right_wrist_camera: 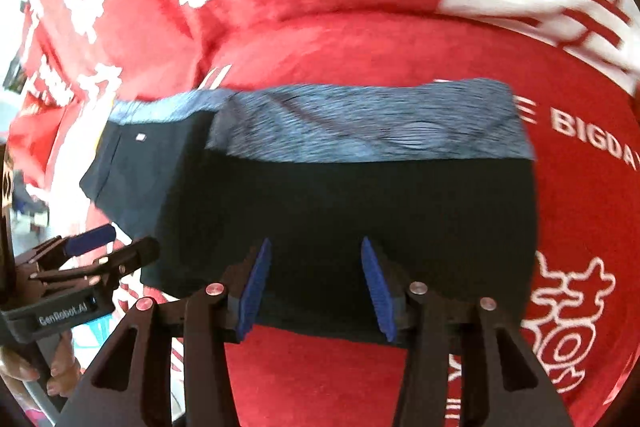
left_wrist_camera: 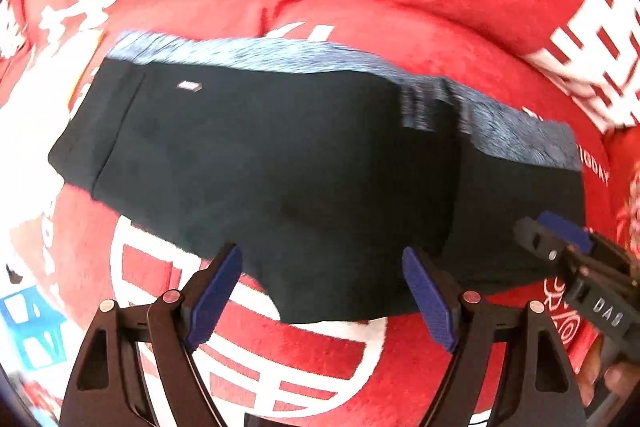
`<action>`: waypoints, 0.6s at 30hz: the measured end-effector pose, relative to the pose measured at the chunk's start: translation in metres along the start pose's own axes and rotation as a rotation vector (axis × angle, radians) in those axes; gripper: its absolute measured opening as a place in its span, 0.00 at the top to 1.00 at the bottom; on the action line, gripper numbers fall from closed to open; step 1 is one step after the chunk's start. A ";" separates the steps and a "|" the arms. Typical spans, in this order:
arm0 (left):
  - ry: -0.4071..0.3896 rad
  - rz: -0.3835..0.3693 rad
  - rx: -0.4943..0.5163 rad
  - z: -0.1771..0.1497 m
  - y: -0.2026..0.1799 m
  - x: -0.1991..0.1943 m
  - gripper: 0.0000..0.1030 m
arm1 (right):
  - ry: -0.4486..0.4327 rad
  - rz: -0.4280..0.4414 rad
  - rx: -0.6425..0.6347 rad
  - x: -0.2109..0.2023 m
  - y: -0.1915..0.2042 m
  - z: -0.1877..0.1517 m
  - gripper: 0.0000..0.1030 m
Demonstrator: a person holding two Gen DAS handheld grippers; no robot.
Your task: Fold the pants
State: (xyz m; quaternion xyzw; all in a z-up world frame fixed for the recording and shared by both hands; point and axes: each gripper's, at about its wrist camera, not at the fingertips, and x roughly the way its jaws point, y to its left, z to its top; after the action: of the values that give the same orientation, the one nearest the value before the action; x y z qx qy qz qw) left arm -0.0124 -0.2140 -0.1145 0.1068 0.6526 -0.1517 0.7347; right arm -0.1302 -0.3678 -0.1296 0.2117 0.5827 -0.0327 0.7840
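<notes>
Both the left claw (left_wrist_camera: 322, 293) and right claw (right_wrist_camera: 314, 285) stand apart, empty. The pants (left_wrist_camera: 280, 167) look soft, light; pinch the near hem's 2 corners.

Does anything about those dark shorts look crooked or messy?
Nothing is damaged. The shorts lie folded on the red cloth, but unevenly: the left layer pokes out past the top layer, and the blue-grey waistband edges do not line up.
</notes>
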 end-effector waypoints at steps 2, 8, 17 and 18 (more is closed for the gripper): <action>-0.003 0.000 -0.028 -0.003 0.011 0.000 0.20 | 0.013 -0.003 -0.033 0.005 0.012 0.001 0.49; 0.026 0.000 -0.051 -0.006 0.040 0.008 0.20 | 0.030 -0.013 -0.040 0.018 0.043 0.004 0.49; 0.036 -0.002 -0.048 0.004 0.098 0.011 0.20 | 0.021 -0.092 -0.028 0.028 0.101 -0.001 0.49; 0.038 -0.005 -0.056 0.005 0.107 0.012 0.20 | 0.021 -0.105 -0.032 0.029 0.107 -0.001 0.46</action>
State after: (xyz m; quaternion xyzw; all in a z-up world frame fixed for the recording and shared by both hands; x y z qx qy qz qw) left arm 0.0324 -0.1175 -0.1298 0.0875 0.6707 -0.1330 0.7245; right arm -0.0900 -0.2645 -0.1248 0.1685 0.6015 -0.0623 0.7784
